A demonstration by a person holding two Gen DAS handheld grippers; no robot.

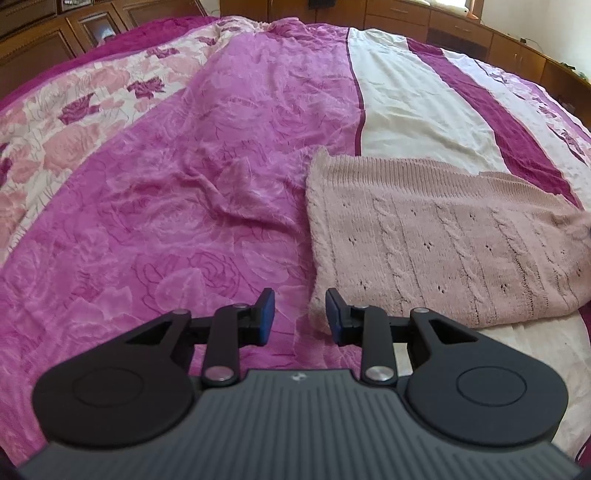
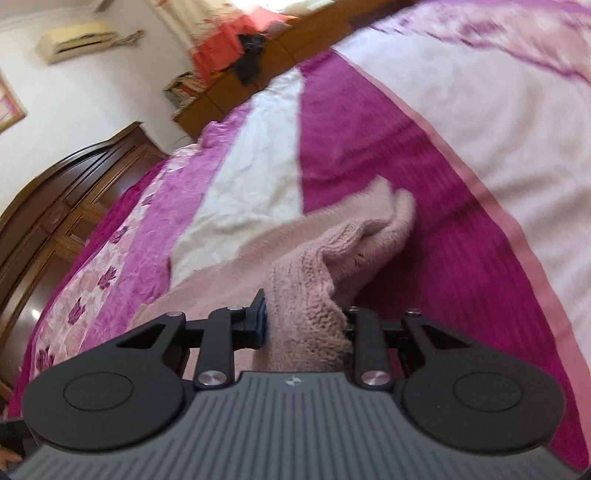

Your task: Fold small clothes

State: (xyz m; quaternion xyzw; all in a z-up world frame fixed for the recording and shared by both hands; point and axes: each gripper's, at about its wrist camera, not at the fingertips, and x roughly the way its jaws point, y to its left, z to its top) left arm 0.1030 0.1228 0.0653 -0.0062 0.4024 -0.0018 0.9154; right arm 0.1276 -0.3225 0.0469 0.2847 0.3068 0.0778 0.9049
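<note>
your right gripper (image 2: 303,325) is clamped on a bunched edge of the pale pink cable-knit sweater (image 1: 443,240), lifting it. your left gripper (image 1: 300,315) gapes empty just off its near corner. the sweater lies partly folded on the magenta floral bedspread (image 1: 184,184) toward its right edge; i judge folds remain. no containers visible.

Pink-and-magenta floral bedspread (image 1: 229,155), wooden cabinets (image 1: 461,29), dark wardrobe (image 2: 55,206), wall air conditioner (image 2: 74,38).
</note>
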